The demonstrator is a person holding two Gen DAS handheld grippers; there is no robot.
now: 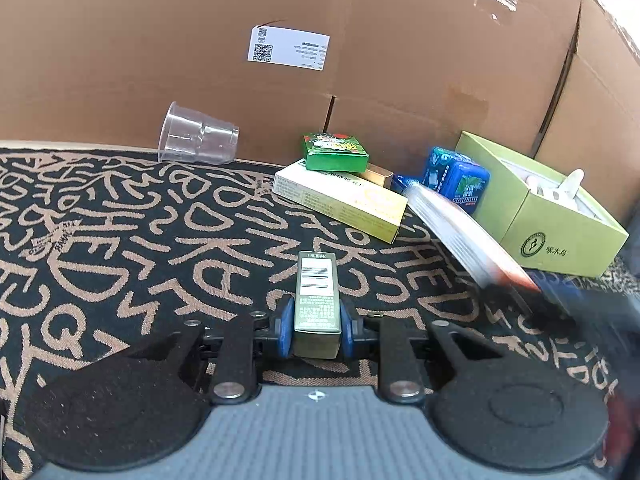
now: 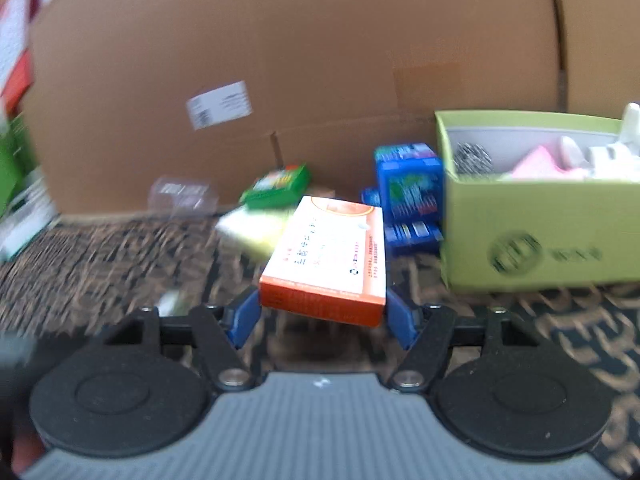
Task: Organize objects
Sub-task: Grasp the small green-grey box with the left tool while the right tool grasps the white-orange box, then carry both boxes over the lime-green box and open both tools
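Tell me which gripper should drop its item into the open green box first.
Right, probably. The right gripper holds the orange box just beside the green box, whose open top is close in its view. The left gripper, clamped on the small olive carton, sits farther back on the patterned mat.

A tall cardboard wall [image 1: 200, 60] backs a black, tan-scribbled mat [image 1: 120, 240].
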